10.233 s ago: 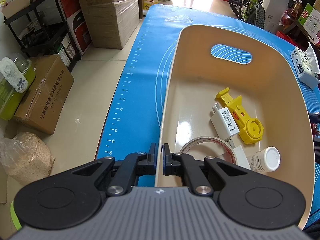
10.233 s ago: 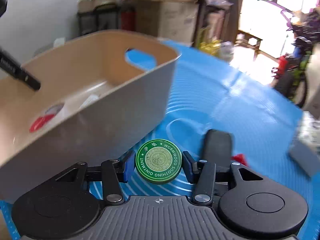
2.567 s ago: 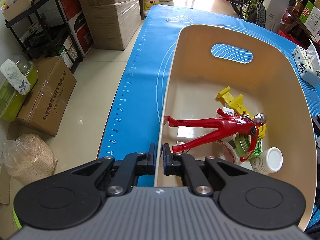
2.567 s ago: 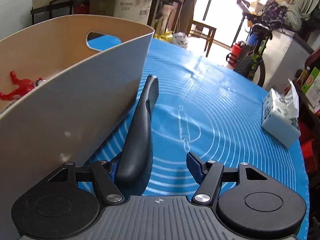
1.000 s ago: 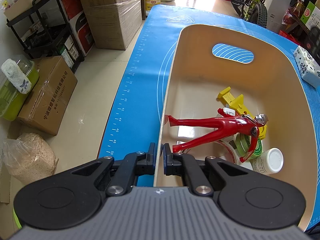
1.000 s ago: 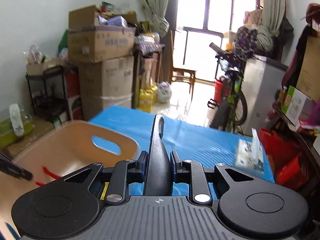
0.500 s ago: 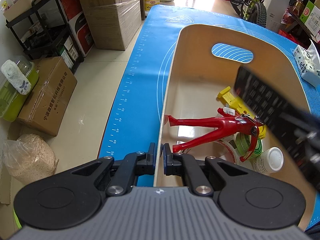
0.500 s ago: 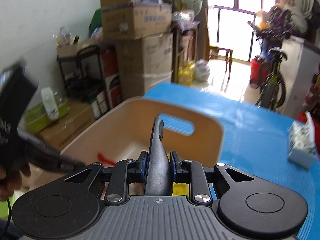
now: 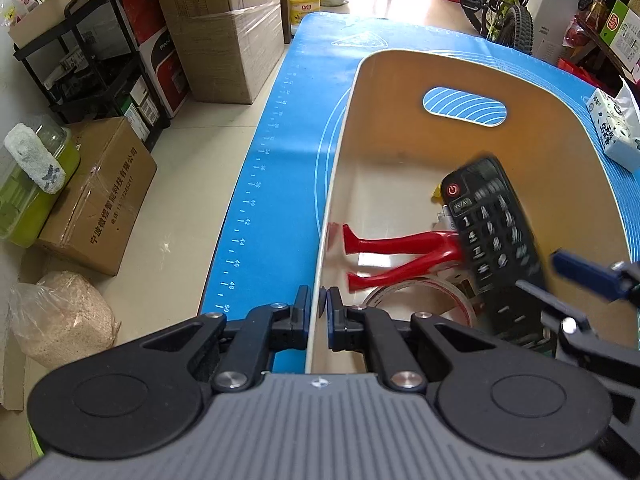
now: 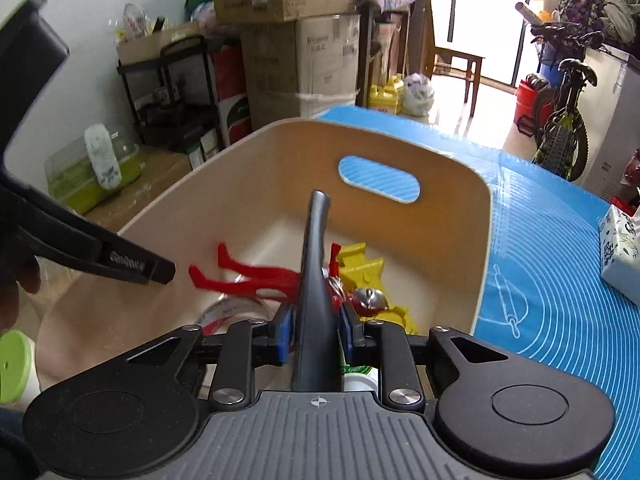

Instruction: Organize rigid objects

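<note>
Over the bin (image 9: 400, 60), a remote control (image 9: 492, 232) is being held edge-on by the right gripper (image 10: 314, 338), pinched between both pads. Its near wall is being clamped by the left gripper (image 9: 318, 314). Already inside are being kept a red figure (image 9: 400, 248), tape roll (image 9: 420, 292) and yellow toy (image 10: 372, 272); only the release is judged left.

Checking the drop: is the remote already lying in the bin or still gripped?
Still gripped: the right gripper clamps the remote on edge, above the bin.

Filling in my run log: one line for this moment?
left tool: shut on bin rim | right tool: shut on TV remote, above bin | below: red figure
</note>
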### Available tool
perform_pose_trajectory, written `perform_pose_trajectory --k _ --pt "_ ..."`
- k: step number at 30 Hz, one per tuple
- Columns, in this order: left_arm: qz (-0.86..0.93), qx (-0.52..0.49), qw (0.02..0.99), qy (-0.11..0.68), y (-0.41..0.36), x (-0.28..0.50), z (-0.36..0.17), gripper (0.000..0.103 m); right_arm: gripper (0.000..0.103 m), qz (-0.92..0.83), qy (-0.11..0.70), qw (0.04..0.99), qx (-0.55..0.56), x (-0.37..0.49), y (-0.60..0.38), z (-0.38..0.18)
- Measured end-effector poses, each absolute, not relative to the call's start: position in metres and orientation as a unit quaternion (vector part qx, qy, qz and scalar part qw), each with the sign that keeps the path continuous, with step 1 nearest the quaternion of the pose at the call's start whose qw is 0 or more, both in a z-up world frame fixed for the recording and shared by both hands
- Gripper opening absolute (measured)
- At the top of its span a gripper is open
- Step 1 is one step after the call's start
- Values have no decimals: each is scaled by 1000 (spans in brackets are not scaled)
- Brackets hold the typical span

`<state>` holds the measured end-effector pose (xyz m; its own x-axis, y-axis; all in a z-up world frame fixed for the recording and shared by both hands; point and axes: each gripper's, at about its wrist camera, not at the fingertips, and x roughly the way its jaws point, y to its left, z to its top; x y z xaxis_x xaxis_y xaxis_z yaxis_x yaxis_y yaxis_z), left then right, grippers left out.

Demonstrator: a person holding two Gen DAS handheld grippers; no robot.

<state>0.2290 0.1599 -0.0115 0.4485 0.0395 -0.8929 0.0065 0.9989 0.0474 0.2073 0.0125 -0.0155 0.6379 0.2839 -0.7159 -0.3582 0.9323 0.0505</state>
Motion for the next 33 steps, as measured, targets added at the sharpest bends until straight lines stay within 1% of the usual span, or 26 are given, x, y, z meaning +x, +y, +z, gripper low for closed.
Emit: perform_pose_trajectory --k 1,2,4,5,6,7,8,9,10,11,13,17,27,33 --pt "10 24 852 522 159 228 -10 16 60 179 383 905 -44 207 10 -13" --pt "8 24 854 520 159 227 -9 19 66 178 377 908 -41 205 8 -10" --pt "8 26 859 511 156 224 -6 43 67 176 368 912 -39 201 4 -4" --pt "10 29 863 504 154 222 -3 47 69 177 366 913 -37 199 2 -1" --pt "10 31 868 496 151 219 1 56 72 175 364 914 -36 196 -1 2" --pt "8 32 873 486 148 217 6 63 76 171 362 916 -35 193 -3 6" --pt "5 32 879 476 146 213 11 67 80 167 359 918 -32 190 -7 10" --pt "2 32 885 465 144 210 17 73 82 163 355 920 -30 187 -11 14" --pt "0 32 891 454 141 206 23 77 87 158 353 922 -27 183 -16 18" --pt "0 31 895 444 139 203 28 78 93 151 350 924 -25 180 -20 23" --pt "1 28 902 432 135 196 38 82 97 141 343 929 -21 172 -30 32" --pt "-2 16 907 421 129 182 52 85 101 121 333 935 -24 155 -45 49" --pt "-3 33 914 405 97 134 79 85 101 84 321 943 3 104 -85 80" --pt "-4 45 919 392 77 100 86 85 101 77 315 946 13 70 -104 92"
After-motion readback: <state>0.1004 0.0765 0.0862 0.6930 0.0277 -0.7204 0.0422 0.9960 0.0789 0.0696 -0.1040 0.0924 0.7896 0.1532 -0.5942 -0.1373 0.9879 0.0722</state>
